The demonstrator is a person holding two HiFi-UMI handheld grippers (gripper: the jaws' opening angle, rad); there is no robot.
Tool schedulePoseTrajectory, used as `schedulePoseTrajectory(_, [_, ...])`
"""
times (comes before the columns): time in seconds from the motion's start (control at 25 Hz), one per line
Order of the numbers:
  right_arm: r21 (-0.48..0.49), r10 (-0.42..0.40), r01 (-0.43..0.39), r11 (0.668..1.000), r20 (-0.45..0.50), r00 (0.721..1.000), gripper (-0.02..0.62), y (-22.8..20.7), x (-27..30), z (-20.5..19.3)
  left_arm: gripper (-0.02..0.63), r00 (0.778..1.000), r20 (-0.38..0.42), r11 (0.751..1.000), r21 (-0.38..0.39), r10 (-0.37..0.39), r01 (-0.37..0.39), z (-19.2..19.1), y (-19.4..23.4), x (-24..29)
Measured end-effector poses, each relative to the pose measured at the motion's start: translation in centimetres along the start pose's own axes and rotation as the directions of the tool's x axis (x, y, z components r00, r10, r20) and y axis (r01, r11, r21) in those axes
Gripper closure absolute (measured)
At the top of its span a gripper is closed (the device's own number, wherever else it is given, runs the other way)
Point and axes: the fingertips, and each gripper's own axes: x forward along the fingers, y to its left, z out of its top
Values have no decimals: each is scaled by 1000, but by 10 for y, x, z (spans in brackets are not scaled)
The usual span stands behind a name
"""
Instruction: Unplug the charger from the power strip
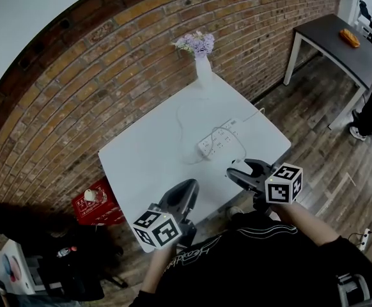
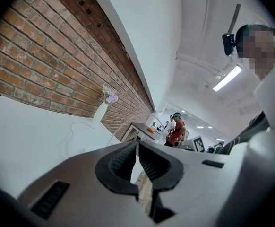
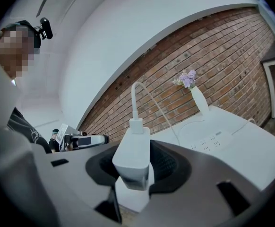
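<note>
Your right gripper [image 3: 135, 163] is clamped on the white charger [image 3: 133, 148], with its cable [image 3: 133, 100] rising from the top. The charger is out of the power strip [image 1: 219, 139], which lies near it on the desk [image 1: 141, 165]. Your left gripper [image 2: 137, 157] is closed on nothing, at the desk's near edge.
</note>
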Motion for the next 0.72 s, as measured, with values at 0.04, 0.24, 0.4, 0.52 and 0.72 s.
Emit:
schedulePoseTrajectory(0.04, [3, 0, 0, 1000, 1, 1000, 471, 0, 0, 0, 588, 1000, -3, 1000, -1, 0, 0, 0, -1, 0])
schedulePoseTrajectory(0.24, [9, 5, -5, 1000, 1, 1000, 471, 1, 0, 0, 588, 1000, -5, 1000, -12, -1, 1, -1, -3, 2])
schedulePoseTrajectory(0.4, [6, -2, 2, 1000, 12, 1000, 471, 4, -5, 1, 588, 1000, -6, 1000, -9, 0, 0, 1, -6, 1])
schedulePoseTrajectory(0.52, [1, -7, 7, 1000, 24, 1000, 471, 4, -8, 3, 588, 1000, 2, 1000, -3, 0, 0, 3, -9, -1])
schedulePoseTrajectory(0.72, [0, -10, 10, 1000, 22, 1000, 471, 10, -11, -2, 588, 1000, -6, 1000, -14, -4, 4, -5, -11, -6])
